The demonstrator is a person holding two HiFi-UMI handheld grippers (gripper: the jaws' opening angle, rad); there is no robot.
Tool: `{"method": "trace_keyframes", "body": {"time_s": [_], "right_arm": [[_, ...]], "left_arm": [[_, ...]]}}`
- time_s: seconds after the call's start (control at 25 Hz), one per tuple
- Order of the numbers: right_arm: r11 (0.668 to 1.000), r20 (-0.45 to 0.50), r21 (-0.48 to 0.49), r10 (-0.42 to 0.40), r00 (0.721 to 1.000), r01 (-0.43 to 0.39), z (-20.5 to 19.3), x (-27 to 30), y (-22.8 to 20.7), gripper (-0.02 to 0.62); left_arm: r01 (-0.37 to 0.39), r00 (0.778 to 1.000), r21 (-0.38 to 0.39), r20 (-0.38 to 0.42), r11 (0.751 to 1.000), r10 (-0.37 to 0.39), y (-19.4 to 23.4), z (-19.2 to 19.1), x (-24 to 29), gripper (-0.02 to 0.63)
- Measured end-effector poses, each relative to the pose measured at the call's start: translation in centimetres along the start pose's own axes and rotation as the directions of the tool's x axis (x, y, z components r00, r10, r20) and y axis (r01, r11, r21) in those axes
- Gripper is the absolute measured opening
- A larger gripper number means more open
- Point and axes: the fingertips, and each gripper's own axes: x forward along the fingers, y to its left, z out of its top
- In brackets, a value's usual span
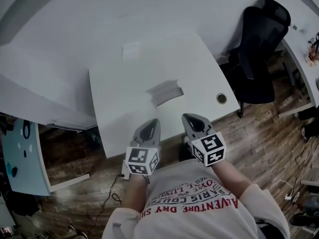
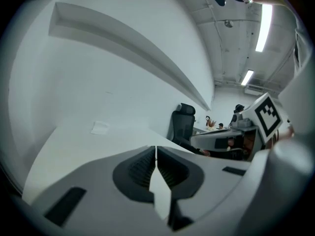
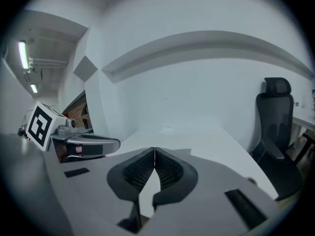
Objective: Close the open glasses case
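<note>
Floor: brown wood planks, with a thin dark cable lying on them.
Table: white and rectangular, with a round grommet hole near its right edge.
Chair: black high-backed office chair, beside the table's right side.
Wall: plain white, crossed by a long ledge.
Light: ceiling strip lamps, lit.

White shirt, seemingly red lettering

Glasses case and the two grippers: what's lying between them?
Nothing. In the head view, only bare table separates the case from the left gripper and right gripper.
</note>
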Motion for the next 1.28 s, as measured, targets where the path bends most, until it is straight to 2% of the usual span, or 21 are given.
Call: {"method": "trace_keyframes", "body": {"time_s": [0.16, 0.36, 0.52, 0.72, 0.84, 1.04, 1.16, 1.28], "right_arm": [[0.996, -0.017, -0.029, 0.079, 0.997, -0.079, 1.7, 2.3, -3.9, 0.012], [0.985, -0.052, -0.049, 0.16, 0.986, -0.163, 2.5, 4.8, -8.1, 0.012], [0.969, -0.096, -0.065, 0.233, 0.968, -0.24, 2.0, 6.5, -10.2, 0.012], [0.955, -0.121, -0.047, 0.285, 0.951, -0.293, 1.8, 8.5, -12.1, 0.012], [0.946, -0.165, -0.033, 0.313, 0.935, -0.322, 0.8, 9.5, -12.3, 0.012], [0.943, -0.212, -0.034, 0.318, 0.924, -0.332, -1.1, 12.3, -12.8, 0.012], [0.939, -0.254, -0.031, 0.325, 0.911, -0.343, -2.4, 13.0, -12.7, 0.012], [0.937, -0.281, -0.017, 0.329, 0.901, -0.348, -3.4, 13.7, -12.5, 0.012]], "left_arm": [[-0.081, 0.997, -0.041, 0.002, 0.996, 0.081, 0.1, 1.1, 3.6, 0.013], [-0.176, 0.984, -0.103, -0.014, 0.979, 0.175, 0.5, 1.2, 7.3, 0.014], [-0.265, 0.964, -0.134, -0.046, 0.955, 0.261, 0.6, 0.2, 9.3, 0.013], [-0.337, 0.939, -0.151, -0.121, 0.929, 0.321, 0.9, -2.0, 10.9, 0.014], [-0.397, 0.911, -0.179, -0.195, 0.9, 0.364, 1.5, -4.6, 10.8, 0.014], [-0.453, 0.878, -0.223, -0.276, 0.863, 0.39, 4.1, -8.3, 12.4, 0.014], [-0.469, 0.867, -0.265, -0.318, 0.842, 0.383, 4.6, -10.0, 13.1, 0.013], [-0.476, 0.859, -0.279, -0.348, 0.834, 0.374, 5.5, -11.3, 13.7, 0.013]]}}
